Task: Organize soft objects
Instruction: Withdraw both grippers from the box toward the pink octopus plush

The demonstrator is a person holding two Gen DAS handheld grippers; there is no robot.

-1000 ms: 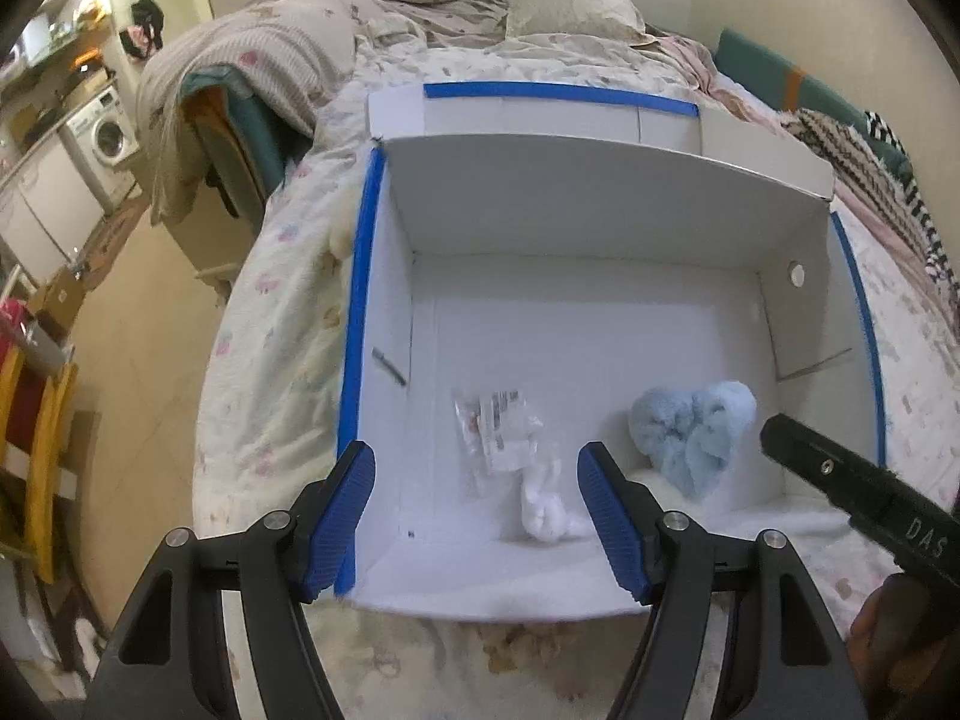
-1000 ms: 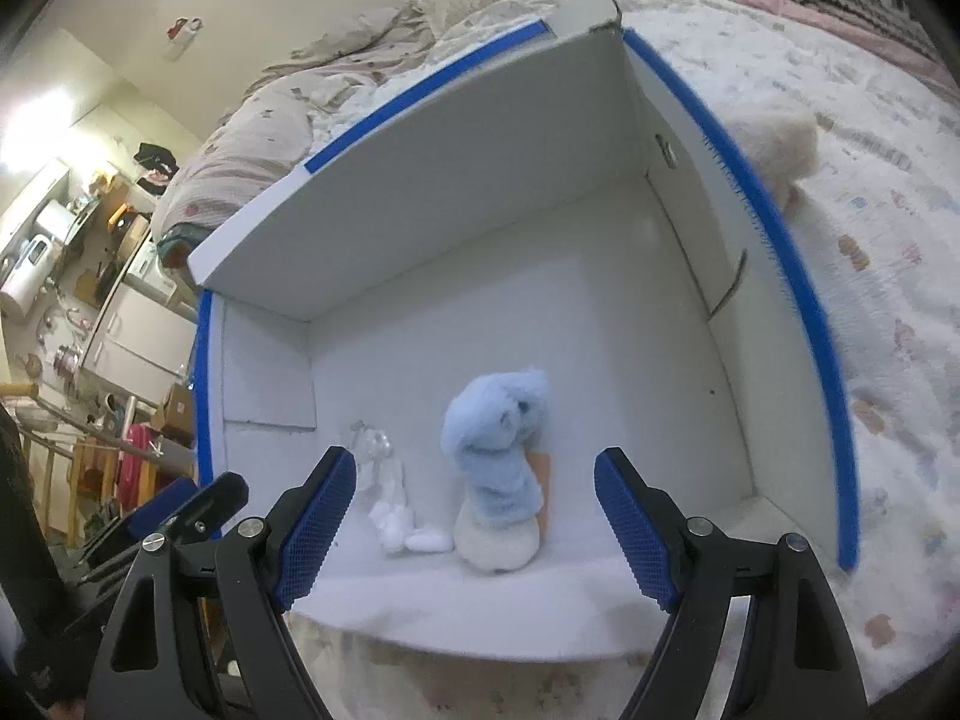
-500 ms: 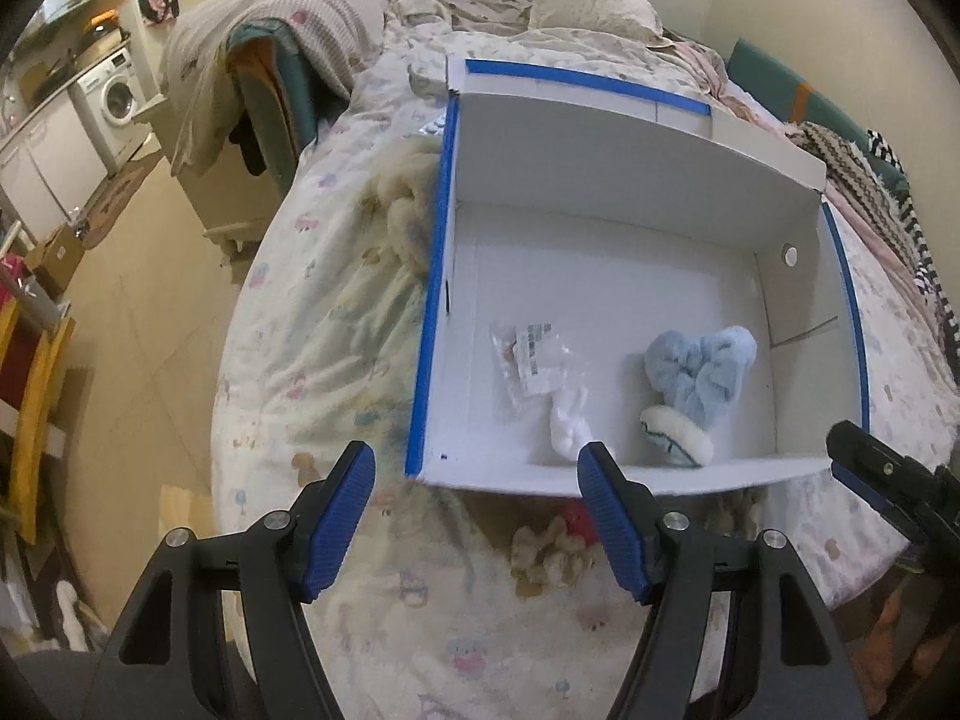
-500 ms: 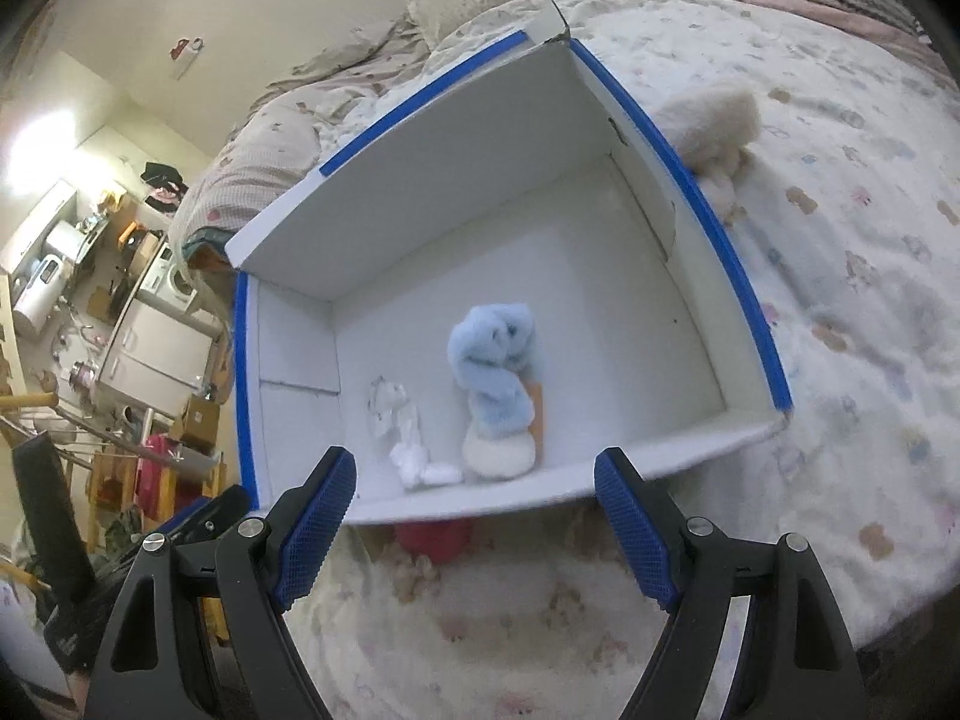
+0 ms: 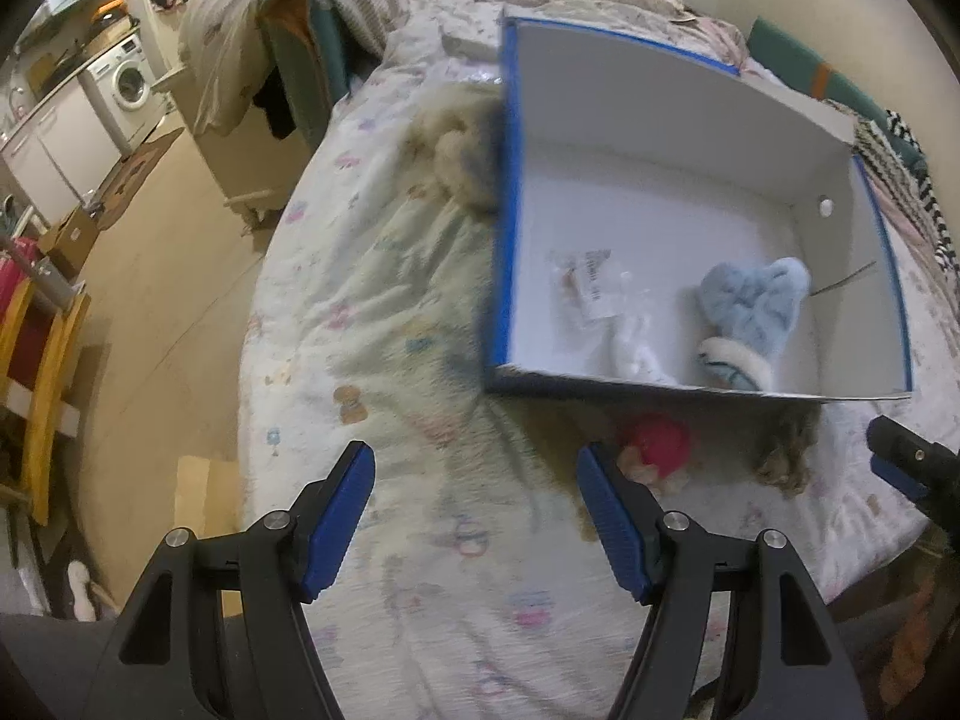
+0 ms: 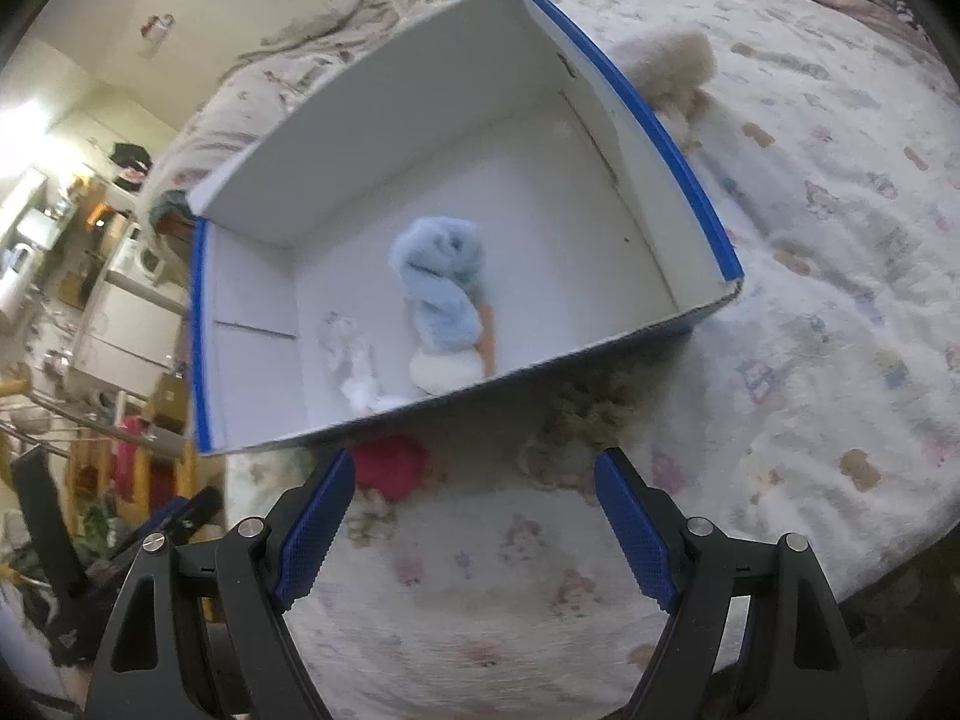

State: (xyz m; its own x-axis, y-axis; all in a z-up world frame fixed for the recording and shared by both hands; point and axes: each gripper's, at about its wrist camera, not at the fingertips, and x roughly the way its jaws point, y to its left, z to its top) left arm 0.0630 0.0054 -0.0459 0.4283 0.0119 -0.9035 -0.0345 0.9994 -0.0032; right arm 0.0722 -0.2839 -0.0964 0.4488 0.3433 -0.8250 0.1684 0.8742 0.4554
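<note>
A white cardboard box with blue edges [image 5: 660, 180] [image 6: 660, 138] sits on the bed. Inside lie a fluffy light-blue slipper [image 5: 753, 312] [image 6: 441, 294], a small white soft item [image 5: 636, 354] [image 6: 363, 387] and a clear plastic bag [image 5: 582, 285]. On the quilt in front of the box lie a red plush item [image 5: 657, 444] [image 6: 393, 465] and a tan furry item [image 5: 783, 459] [image 6: 585, 420]. My left gripper [image 5: 477, 516] is open and empty above the quilt. My right gripper [image 6: 474, 522] is open and empty, just short of the red and tan items.
A beige furry item [image 5: 462, 174] lies against the box's left side, another [image 6: 672, 69] at its right side. The bed edge drops to the floor [image 5: 150, 312] on the left, with a washing machine [image 5: 129, 81] and a yellow stand [image 5: 42, 372] beyond.
Both grippers have pulled back from over the box toward the near bed edge. The red and tan items in front of the box have come into view.
</note>
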